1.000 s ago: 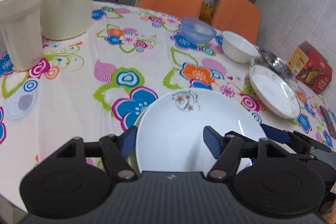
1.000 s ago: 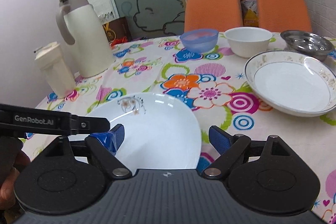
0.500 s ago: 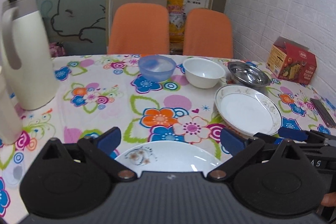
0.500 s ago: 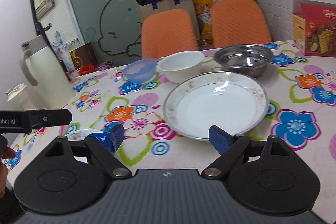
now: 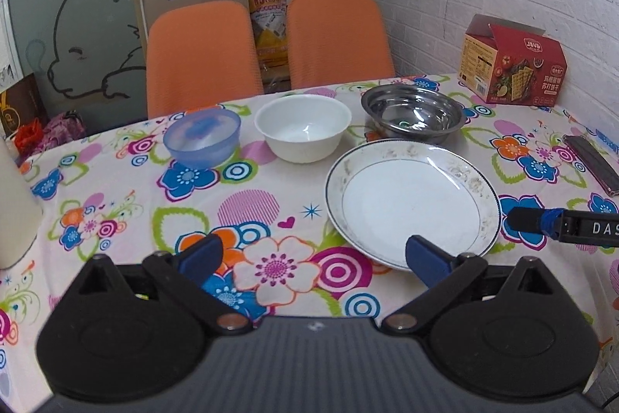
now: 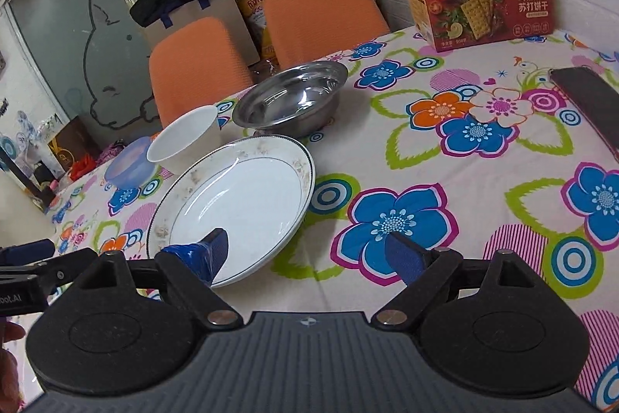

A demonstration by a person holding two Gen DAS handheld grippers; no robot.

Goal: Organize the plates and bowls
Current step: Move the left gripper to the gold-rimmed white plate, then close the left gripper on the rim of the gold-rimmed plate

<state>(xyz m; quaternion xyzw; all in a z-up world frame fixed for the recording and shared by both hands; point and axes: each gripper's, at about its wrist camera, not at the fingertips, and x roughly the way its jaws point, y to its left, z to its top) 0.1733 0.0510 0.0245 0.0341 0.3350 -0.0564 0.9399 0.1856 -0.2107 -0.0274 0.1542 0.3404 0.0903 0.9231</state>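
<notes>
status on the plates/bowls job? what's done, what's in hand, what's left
Done: nothing looks stacked in these views. The blue plastic bowl, white bowl and steel bowl stand separately on the table, beside the gold-rimmed plate.
In hand: nothing. The left gripper and right gripper are both open; the right one has a finger over the plate's near rim.
Left: everything visible, probably the plate first.

Floral table (image 5: 294, 188), plate (image 5: 410, 200), three bowls (image 5: 303, 126)

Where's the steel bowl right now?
In the left wrist view the steel bowl sits far right on the table, behind the rimmed plate, right of the white bowl.
</notes>
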